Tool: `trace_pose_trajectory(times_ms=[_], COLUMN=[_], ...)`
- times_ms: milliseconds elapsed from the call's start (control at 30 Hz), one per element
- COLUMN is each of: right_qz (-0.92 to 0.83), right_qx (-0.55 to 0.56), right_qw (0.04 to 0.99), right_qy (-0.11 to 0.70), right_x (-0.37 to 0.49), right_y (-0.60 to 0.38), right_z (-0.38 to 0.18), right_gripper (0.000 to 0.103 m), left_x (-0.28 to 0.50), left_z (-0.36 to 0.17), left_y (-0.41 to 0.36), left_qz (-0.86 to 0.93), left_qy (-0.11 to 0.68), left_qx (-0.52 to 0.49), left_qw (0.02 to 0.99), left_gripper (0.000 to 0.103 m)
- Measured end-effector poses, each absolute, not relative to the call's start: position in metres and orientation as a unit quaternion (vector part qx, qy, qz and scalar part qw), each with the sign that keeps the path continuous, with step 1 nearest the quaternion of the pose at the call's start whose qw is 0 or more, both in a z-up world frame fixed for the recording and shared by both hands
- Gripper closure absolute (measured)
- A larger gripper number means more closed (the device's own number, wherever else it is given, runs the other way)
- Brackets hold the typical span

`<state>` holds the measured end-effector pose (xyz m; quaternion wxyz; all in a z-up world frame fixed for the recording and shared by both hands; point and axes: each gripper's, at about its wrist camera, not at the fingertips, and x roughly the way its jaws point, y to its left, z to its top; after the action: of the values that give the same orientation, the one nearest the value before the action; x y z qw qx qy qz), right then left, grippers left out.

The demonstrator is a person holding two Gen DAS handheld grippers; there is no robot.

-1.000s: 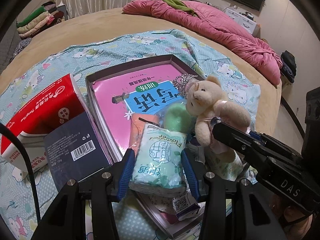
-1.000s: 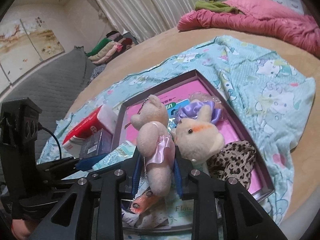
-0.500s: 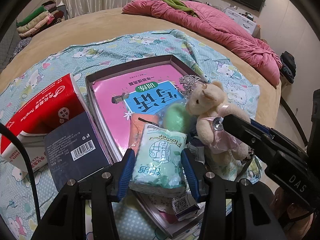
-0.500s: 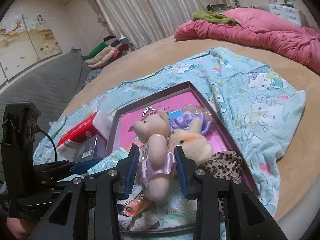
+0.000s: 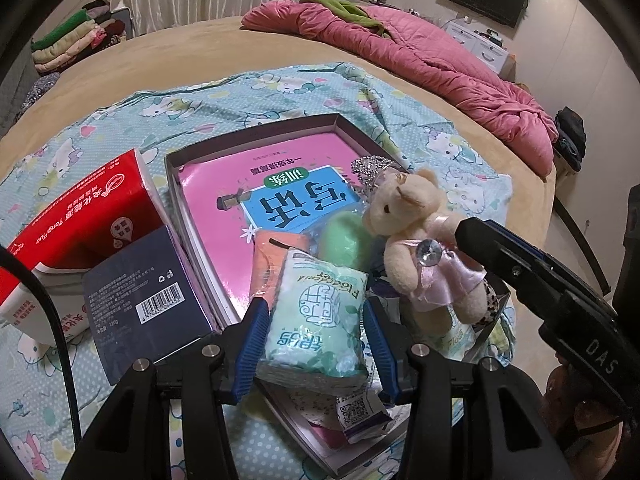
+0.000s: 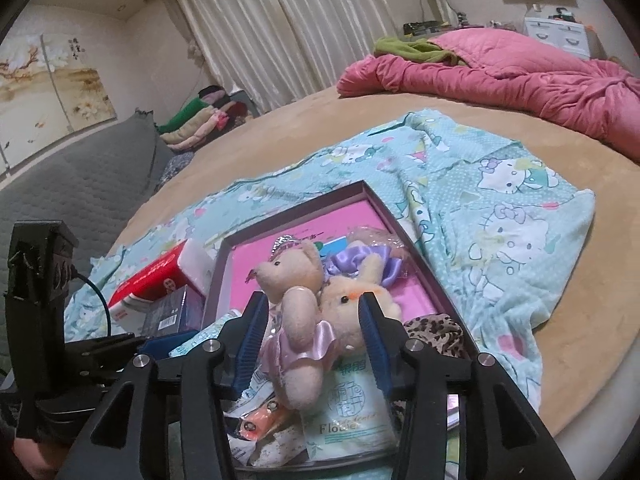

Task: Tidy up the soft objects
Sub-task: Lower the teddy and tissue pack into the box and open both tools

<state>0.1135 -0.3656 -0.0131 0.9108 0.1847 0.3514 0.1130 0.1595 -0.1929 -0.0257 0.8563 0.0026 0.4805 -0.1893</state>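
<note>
step: I release teddy bear [image 6: 298, 320] into tray [image 6: 420, 256] | right gripper [image 6: 312, 332] jaws opening, bear between them, beside chick plush [image 6: 352, 300] | left gripper [image 5: 316, 340] jaws gripping tissue pack [image 5: 316, 320] over tray's near edge | advice: back out straight, avoid dragging bear's dress

Beige teddy bear [image 6: 298, 320] atop tissue pack [image 5: 318, 316]

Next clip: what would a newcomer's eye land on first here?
Probably the teddy bear in a pink dress, lying in the shallow box between the right gripper's opening jaws. Next, the pale green tissue pack between the left gripper's blue pads, and the red tissue pack left of the box.
</note>
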Motion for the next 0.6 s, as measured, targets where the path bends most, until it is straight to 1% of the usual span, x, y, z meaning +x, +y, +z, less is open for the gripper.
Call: trace_pose_trajectory(times_ms=[67, 133, 267, 367, 433, 500, 600], right_qz=[0.110, 0.106, 0.098, 0.092, 0.085, 0.080, 0.069], right_qx=[0.183, 0.183, 0.176, 0.169, 0.163, 0.160, 0.155], right_qw=[0.911, 0.912, 0.915, 0.918, 0.919, 0.921, 0.925], right_qy=[0.352, 0.352, 0.348, 0.348, 0.348, 0.345, 0.341], right_x=[0.1137, 0.1131, 0.1122, 0.1121, 0.1120, 0.1115, 0.1096], right_y=[-0.3658, -0.3661, -0.3663, -0.3662, -0.3671, -0.3676, -0.3683], right_z=[-0.0130, -0.0134, -0.0129, -0.0127, -0.0123, -0.0114, -0.0091], right_gripper=[0.052, 0.045, 0.040, 0.038, 0.033, 0.031, 0.029], left_x=[0.1597, 0.1595, 0.1580, 0.1587, 0.1587, 0.1592, 0.1595], left_z=[-0.0256, -0.0256, -0.0246, -0.0242, -0.0234, -0.0230, -0.0215], left_y=[-0.1931, -0.1938, -0.1961, -0.1962, -0.1961, -0.1955, -0.1953], left_qz=[-0.189, -0.190, -0.190, -0.188, -0.189, -0.187, -0.186], left_qy=[0.481, 0.482, 0.482, 0.483, 0.483, 0.482, 0.481], left_qx=[0.003, 0.003, 0.007, 0.006, 0.004, 0.005, 0.006], left_qw=[0.856, 0.855, 0.855, 0.855, 0.855, 0.856, 0.857], left_gripper=[0.054, 0.052, 0.049, 0.048, 0.047, 0.044, 0.043])
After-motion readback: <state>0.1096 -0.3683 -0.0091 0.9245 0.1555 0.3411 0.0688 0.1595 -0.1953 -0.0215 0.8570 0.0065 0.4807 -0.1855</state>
